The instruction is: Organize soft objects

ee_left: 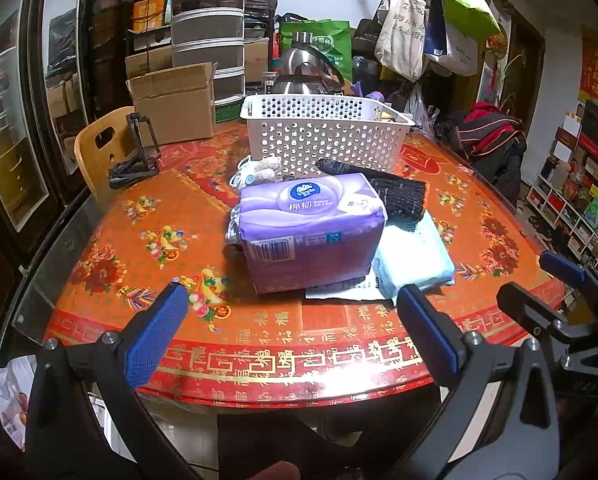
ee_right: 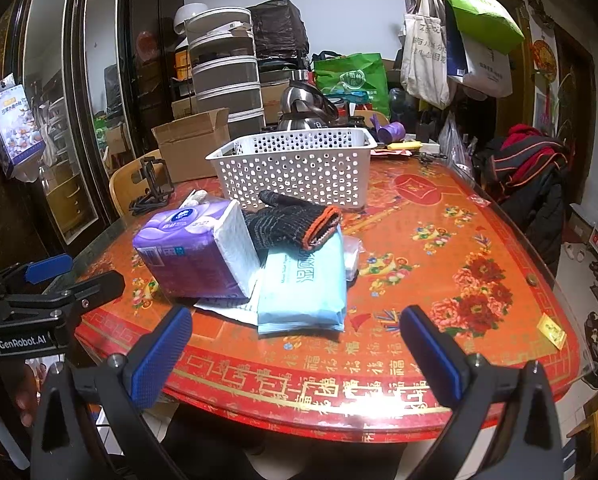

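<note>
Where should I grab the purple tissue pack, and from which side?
Grip the purple tissue pack across its short width, coming from the table's near edge with the left gripper. That barcode end faces it unobstructed; the black glove and blue wipes pack crowd its right.

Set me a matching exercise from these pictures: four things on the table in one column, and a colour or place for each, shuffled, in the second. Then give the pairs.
Things
1. tissue pack
2. wipes pack
3. knit glove
4. perforated basket

Descriptions
A. white, standing behind the pile, farthest from the tongs
B. black with an orange cuff, lying partly on the light blue item
C. purple, the tallest thing in the pile
D. light blue, flat, to the right of the purple item

Pairs: 1-C, 2-D, 3-B, 4-A
</note>
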